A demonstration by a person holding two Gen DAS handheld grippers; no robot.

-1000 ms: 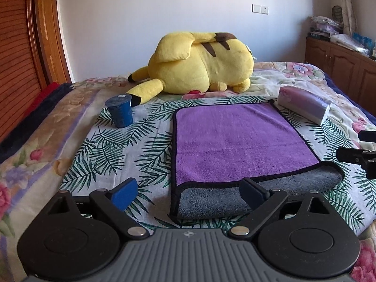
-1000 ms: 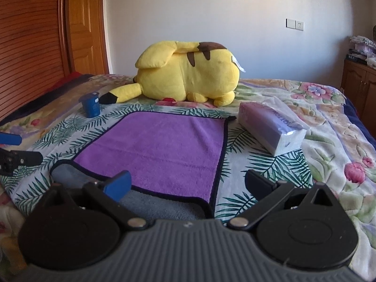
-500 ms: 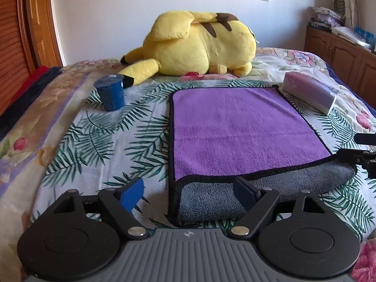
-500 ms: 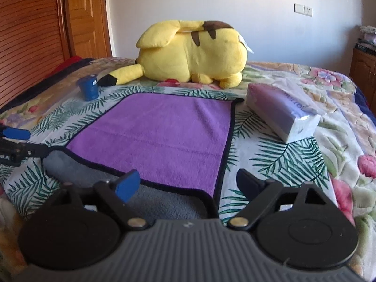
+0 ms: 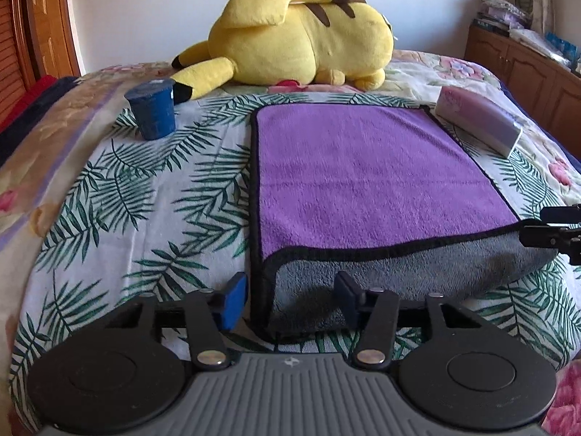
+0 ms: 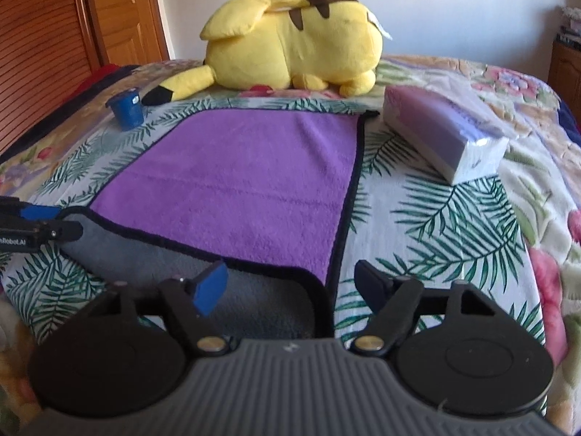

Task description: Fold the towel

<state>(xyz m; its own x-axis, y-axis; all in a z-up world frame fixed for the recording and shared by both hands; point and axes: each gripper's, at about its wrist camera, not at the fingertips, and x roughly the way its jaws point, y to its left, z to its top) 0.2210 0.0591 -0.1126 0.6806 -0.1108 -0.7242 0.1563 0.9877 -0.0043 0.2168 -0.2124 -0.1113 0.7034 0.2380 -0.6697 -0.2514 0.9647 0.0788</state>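
A purple towel (image 5: 363,174) with a black hem and a grey underside lies on the bed, its near part folded so a grey band (image 5: 399,272) shows; it also shows in the right wrist view (image 6: 247,181). My left gripper (image 5: 290,299) is open, its jaws on either side of the towel's near left corner. My right gripper (image 6: 290,285) is open, its jaws on either side of the near right corner. Each gripper shows at the edge of the other's view, the right gripper (image 5: 555,234) and the left gripper (image 6: 32,227).
A yellow plush toy (image 5: 301,36) lies behind the towel. A blue cup (image 5: 152,109) stands to the towel's left. A wrapped tissue pack (image 5: 479,123) lies to its right. A wooden cabinet (image 5: 526,72) stands at the far right, a wooden door (image 6: 120,11) at the left.
Both grippers have moved forward and down towards the towel's near corners. The jaws stayed open. The towel has not moved.
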